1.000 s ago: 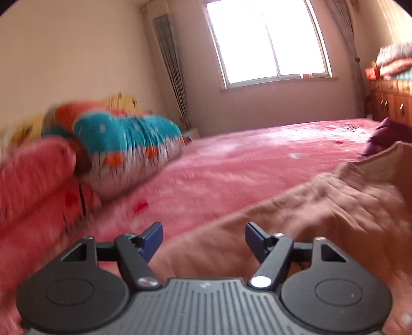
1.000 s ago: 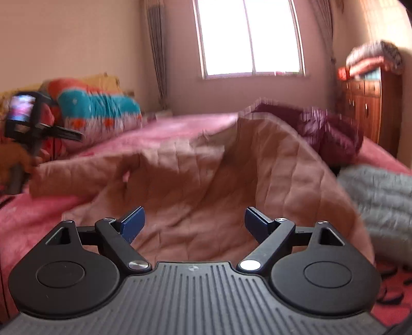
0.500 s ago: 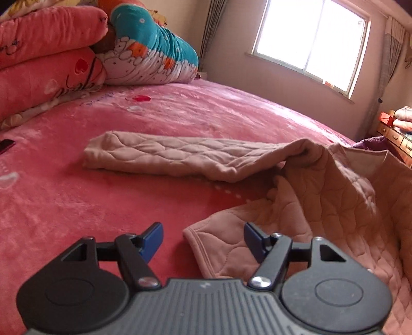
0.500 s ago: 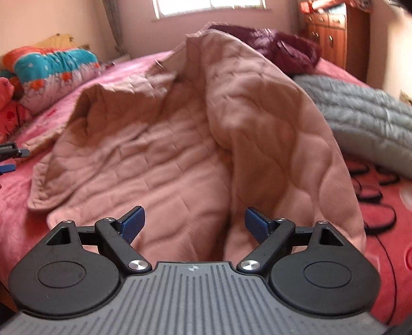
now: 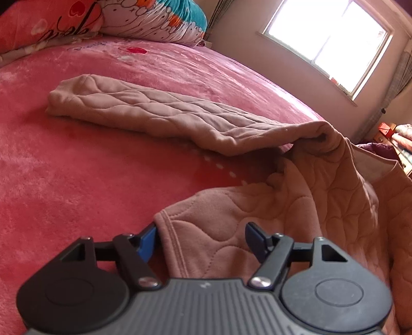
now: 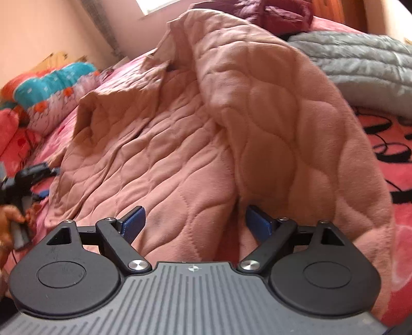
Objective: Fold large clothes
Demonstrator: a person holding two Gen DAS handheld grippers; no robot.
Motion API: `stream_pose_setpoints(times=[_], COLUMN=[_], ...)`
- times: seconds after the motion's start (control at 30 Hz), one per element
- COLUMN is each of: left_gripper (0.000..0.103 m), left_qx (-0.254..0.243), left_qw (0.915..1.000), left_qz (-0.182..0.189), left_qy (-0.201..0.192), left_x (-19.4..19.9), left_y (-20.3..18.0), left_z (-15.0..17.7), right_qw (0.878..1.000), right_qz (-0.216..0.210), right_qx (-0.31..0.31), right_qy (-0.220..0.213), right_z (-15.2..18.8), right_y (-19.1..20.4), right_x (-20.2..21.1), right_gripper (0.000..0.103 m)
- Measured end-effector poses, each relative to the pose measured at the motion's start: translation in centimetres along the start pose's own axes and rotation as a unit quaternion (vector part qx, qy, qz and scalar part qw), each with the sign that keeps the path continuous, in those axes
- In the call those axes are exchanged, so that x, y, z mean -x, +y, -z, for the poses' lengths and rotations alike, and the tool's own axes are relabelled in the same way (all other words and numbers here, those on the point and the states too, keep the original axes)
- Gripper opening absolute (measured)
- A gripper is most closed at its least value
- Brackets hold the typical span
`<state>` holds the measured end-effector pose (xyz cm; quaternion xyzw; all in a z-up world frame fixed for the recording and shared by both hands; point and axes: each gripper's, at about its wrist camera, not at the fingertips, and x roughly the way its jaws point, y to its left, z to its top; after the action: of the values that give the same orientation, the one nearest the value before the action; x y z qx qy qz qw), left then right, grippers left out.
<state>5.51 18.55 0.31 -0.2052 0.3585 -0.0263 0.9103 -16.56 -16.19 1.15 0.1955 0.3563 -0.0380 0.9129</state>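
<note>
Pink quilted garment (image 5: 296,206) lay spread on the red bed (image 5: 64,167), one sleeve (image 5: 154,113) stretched flat, left gripper (image 5: 203,238) wide open with the hem corner between its fingers, ungripped; right wrist view, right gripper (image 6: 195,221) gaped wide, holding nothing, over the bunched garment (image 6: 206,128), grey padded jacket (image 6: 360,59) beyond.

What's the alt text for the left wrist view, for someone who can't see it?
The open left gripper sits low over the hem corner of a dusty-pink quilted garment lying on a pink plush bedspread, the corner between its blue fingers. One sleeve stretches flat to the left; pillows and a bright window lie beyond.
</note>
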Motion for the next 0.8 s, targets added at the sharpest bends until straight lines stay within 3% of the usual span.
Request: stream_pose_setpoints(times=[0.17,0.27,0.37,0.43,0.53,0.6,0.8], left_gripper=[0.071,0.042,0.024,0.019,0.016,0.016,0.015], left_qx=[-0.004,-0.008,-0.012,-0.017,-0.031,-0.029,-0.028], left_qw=[0.9999,0.9999,0.9997,0.9995,0.9988,0.9984,0.9958], left_qz=[-0.006,0.006,0.017,0.019,0.022,0.029,0.058], left_qy=[-0.008,-0.009,-0.011,-0.015,-0.031,-0.041,-0.065], left_x=[-0.3,-0.2,-0.2,0.1,1.5,2.7,8.0], left_y=[-0.8,-1.3,-1.7,-2.1,-2.7,-2.9,-3.6], left_z=[0.4,0.6,0.8,1.1,1.5,1.7,2.4], right_qw=[0.999,0.998,0.997,0.996,0.997,0.996,0.994], right_qz=[-0.006,-0.038,-0.052,-0.055,-0.049,-0.047,-0.060], right_qx=[0.008,-0.037,-0.055,-0.062,-0.068,-0.074,-0.095], right_qy=[0.036,0.028,0.021,0.011,-0.001,-0.003,-0.008], right_z=[0.6,0.2,0.0,-0.1,-0.3,-0.8,-1.1], right_y=[0.9,0.0,-0.3,-0.6,-0.5,-0.8,-1.0], right_x=[-1.3,-1.5,-2.3,-2.6,-3.4,-3.7,-2.4], right_gripper=[0.102,0.102,0.100,0.097,0.072,0.049,0.028])
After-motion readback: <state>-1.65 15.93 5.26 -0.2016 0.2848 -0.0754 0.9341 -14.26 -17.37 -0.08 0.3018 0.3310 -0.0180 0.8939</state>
